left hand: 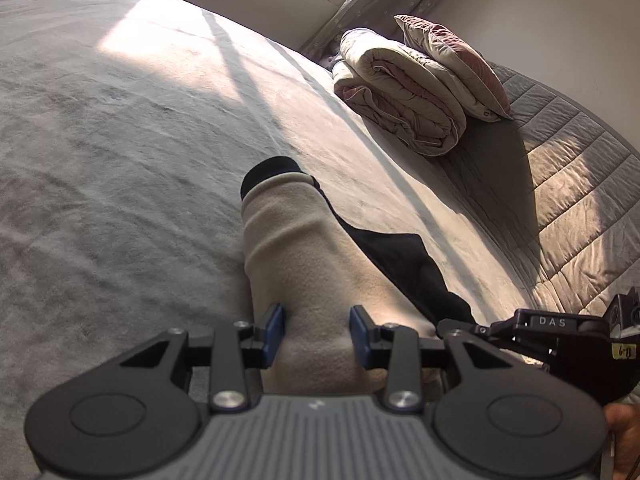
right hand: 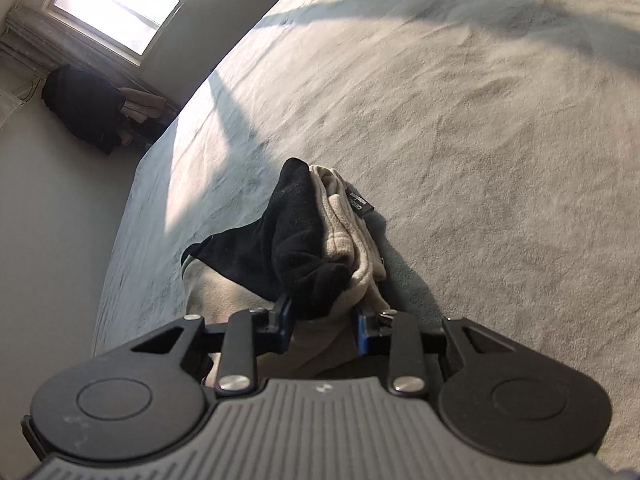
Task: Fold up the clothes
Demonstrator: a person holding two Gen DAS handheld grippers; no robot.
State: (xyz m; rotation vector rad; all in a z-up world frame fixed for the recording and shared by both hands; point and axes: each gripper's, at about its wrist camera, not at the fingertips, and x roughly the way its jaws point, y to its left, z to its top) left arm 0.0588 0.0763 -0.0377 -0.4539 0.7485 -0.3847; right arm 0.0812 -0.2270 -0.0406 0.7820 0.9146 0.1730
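A beige fleece garment (left hand: 304, 248) with a black inner side (left hand: 404, 264) lies on the grey bed cover (left hand: 120, 160), one sleeve stretching away from me. My left gripper (left hand: 318, 332) is shut on the beige fabric, which fills the gap between its blue pads (left hand: 276, 332). The right gripper (left hand: 442, 329) reaches in from the right edge and touches the same garment. In the right wrist view, the right gripper (right hand: 324, 326) is shut on a bunched fold of the garment (right hand: 304, 256), black and beige layers together, with a small black label (right hand: 358, 200) showing.
A folded quilt (left hand: 400, 96) with a pillow (left hand: 452, 56) on it sits at the head of the bed, beside a quilted grey pad (left hand: 580, 200). The bed's edge (right hand: 132, 200) drops to the floor, where dark clothes (right hand: 84, 104) lie under a window (right hand: 116, 0). A hand (left hand: 624, 440) shows at the lower right.
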